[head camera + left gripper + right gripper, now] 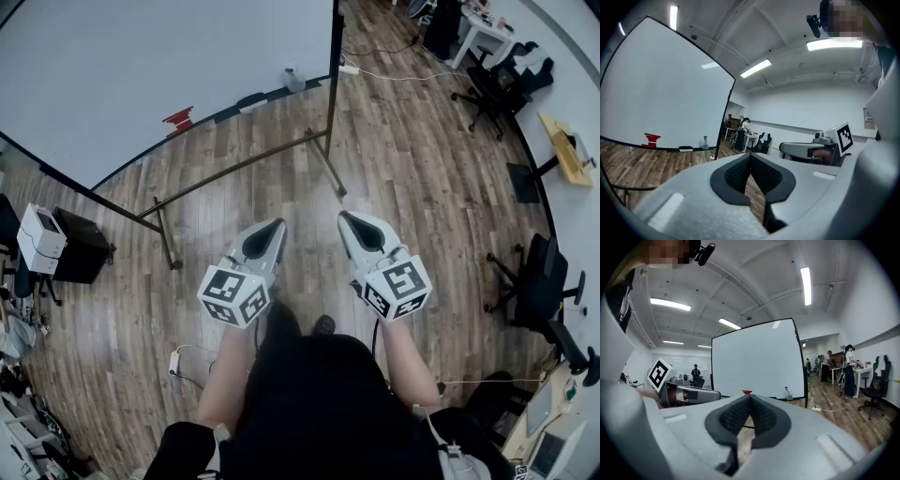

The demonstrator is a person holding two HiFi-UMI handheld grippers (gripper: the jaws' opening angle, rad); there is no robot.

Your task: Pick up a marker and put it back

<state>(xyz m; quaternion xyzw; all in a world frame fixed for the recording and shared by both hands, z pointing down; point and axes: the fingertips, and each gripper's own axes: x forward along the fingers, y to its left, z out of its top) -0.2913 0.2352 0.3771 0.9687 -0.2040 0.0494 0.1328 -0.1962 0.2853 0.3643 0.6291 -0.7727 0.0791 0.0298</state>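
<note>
tiny indistinct red object [178, 119] on whiteboard [141, 75]

The left gripper [750, 156] fills the lower half of the frame, its dark pads pressed together at the tips with nothing between them. At the left stands a large whiteboard [661, 89]. A small red object [651, 138] sits at its bottom edge, possibly a marker holder, though it is too small to tell. A bottle [705, 142] stands near it. At centre right, the right gripper [787, 149] points left. Wooden floor [642, 164] shows at lower left.
</note>
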